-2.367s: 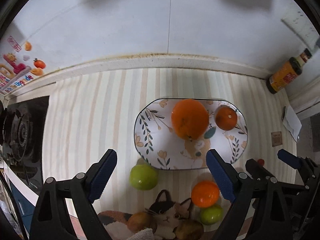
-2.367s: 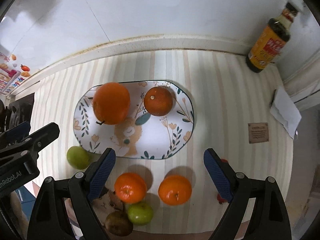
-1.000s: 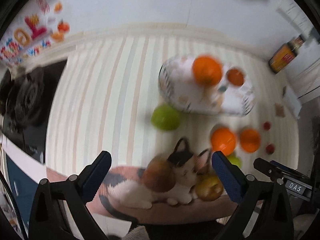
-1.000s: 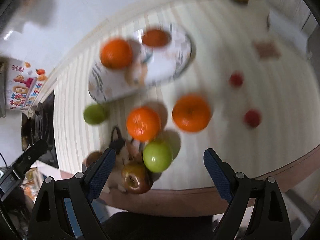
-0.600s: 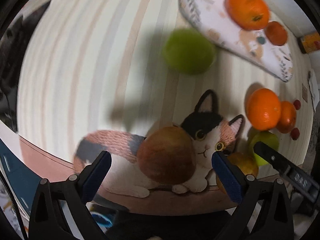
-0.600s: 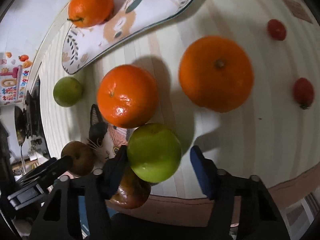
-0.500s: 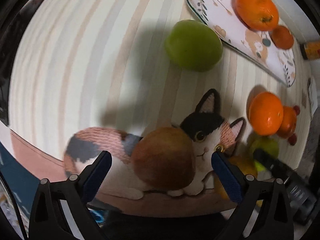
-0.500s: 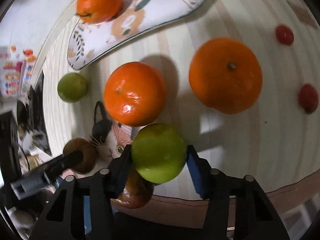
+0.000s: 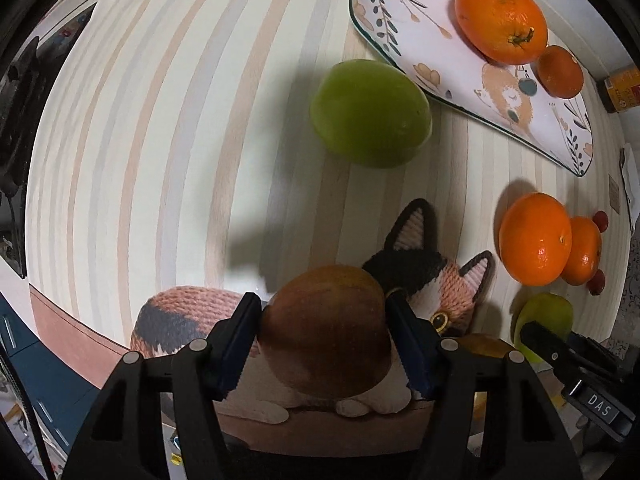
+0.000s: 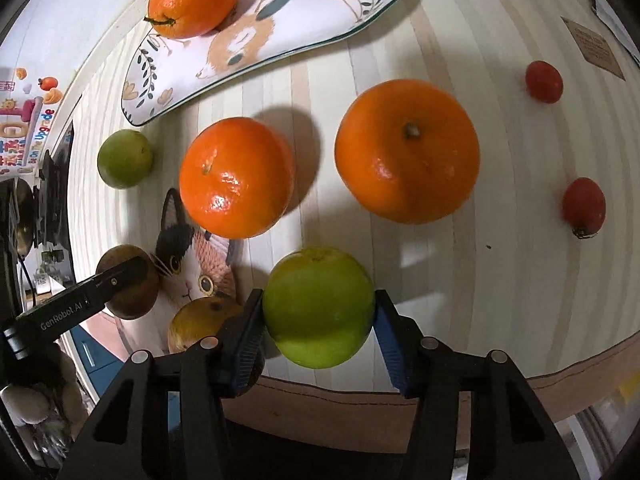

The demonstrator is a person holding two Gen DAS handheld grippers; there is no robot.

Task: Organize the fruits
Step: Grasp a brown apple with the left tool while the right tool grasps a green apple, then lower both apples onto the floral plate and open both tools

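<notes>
Altogether: four oranges, two on the floral oval plate; left claw clamps one brown round fruit, right claw one green round fruit; two red tomatoes.

I'm working over a counter covered in a striped cloth with pale cream, peach and grey bands and a brownish hem along the near edge. Behind it there's a plain white wall with some colourful cartoon stickers off to my left, and a black gas hob sits past the cloth on that side. Light is pretty strong from above, throwing dark shadows onto the stripes.
</notes>
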